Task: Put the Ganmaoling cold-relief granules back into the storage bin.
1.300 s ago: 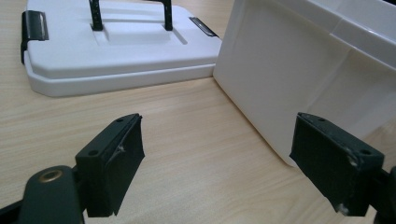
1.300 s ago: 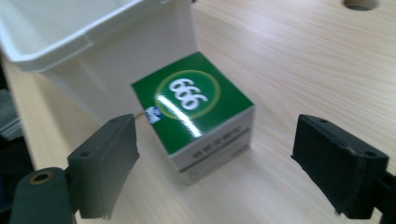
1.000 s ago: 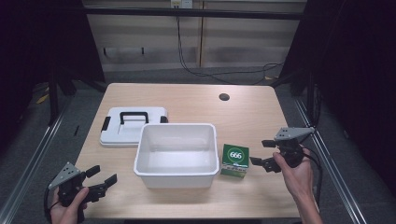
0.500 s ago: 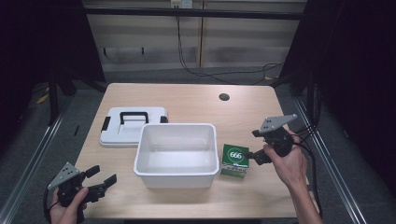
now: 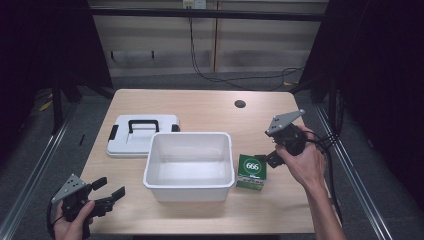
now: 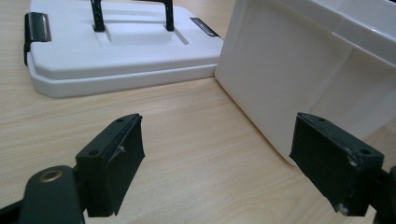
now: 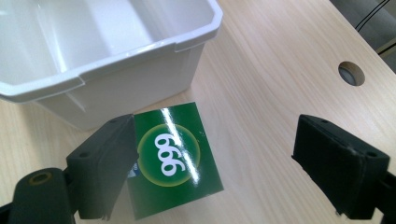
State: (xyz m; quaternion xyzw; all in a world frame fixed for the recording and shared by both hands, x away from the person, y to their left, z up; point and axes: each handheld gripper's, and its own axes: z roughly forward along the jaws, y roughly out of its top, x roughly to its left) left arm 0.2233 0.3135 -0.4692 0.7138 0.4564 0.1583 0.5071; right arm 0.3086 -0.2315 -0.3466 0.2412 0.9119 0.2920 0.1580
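A pale wood-grain table [image 5: 200, 105] stands in a dim room, dark drapes at both sides and a panelled wall with trailing cables behind. The white tub [image 5: 190, 165] sits open at its middle. Behind the tub and to its left lies a white lid [image 5: 142, 136] with a black handle. Just right of the tub stands a green box [image 5: 252, 171] marked 666. The right gripper [image 5: 265, 159], jaws spread wide, hovers over that box. Left of the tub's near corner, the left gripper [image 5: 111, 192] is released.
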